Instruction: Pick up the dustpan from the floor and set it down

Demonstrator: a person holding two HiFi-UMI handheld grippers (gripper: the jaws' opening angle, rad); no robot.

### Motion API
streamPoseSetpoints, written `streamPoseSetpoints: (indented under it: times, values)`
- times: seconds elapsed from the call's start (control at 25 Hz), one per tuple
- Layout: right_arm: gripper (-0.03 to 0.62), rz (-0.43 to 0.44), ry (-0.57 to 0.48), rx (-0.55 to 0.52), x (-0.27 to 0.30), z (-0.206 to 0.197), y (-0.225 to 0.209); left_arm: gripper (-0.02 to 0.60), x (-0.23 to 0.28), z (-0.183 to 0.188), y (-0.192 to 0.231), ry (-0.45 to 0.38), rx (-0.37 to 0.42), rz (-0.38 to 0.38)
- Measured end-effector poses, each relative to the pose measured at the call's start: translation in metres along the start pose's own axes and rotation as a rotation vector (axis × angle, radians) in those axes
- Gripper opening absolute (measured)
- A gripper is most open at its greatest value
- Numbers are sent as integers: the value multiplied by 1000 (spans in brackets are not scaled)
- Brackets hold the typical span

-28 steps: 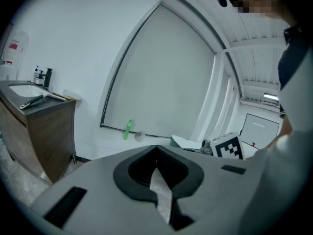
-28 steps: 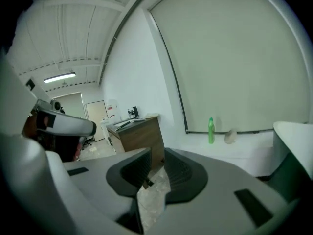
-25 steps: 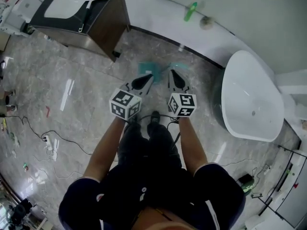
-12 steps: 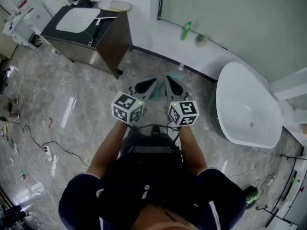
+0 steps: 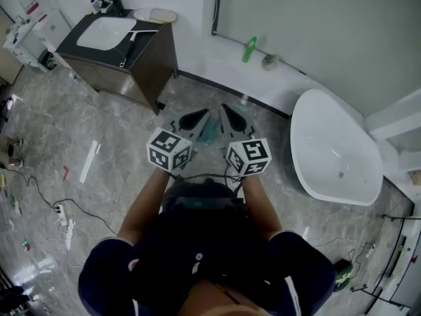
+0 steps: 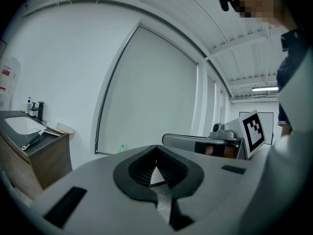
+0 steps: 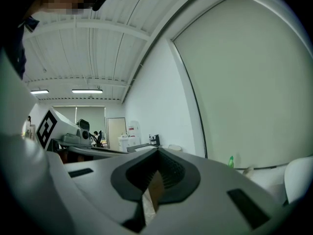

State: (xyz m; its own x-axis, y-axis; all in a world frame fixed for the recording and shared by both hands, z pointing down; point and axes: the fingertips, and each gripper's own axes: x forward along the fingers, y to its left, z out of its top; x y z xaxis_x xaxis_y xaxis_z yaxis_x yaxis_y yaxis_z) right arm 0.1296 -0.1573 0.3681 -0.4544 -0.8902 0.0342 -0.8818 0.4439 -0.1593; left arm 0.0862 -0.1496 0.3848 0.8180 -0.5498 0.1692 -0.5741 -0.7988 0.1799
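Note:
In the head view a sliver of the teal dustpan (image 5: 210,131) shows on the floor between my two grippers, which hide most of it. My left gripper (image 5: 202,115) and right gripper (image 5: 227,110) are held side by side above it, pointing level toward the wall. In the left gripper view the left gripper (image 6: 156,173) has its jaws together with nothing teal in them. The right gripper (image 7: 155,177) in its own view is likewise shut and empty. Neither gripper view shows the dustpan.
A dark vanity cabinet with a white sink (image 5: 108,35) stands at the back left. A white bathtub (image 5: 335,153) sits to the right. On the wall ledge ahead is a green bottle (image 5: 249,49). Cables (image 5: 66,209) trail over the marble floor at left.
Both grippers have risen and levelled out. The dustpan, earlier lying in full view ahead of the tips, is now mostly hidden beneath them.

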Motion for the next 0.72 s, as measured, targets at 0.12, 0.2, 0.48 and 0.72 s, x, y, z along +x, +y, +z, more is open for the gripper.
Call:
streamPoseSetpoints:
  times: [0.12,0.2,0.48,0.72]
  values:
    - [6,4,-4,2,-1,3,-1,12,2,0,-2,-1,-1,0]
    - [6,6,-6,4,1,4,-1,12,2,1,0,-2,-2,2]
    - [6,9,-9,8,4,2,-4,12,6,1,2,-1,-4,3]
    - [6,7,-7,9,5,2,-5,12,8,1,3,0,-6,0]
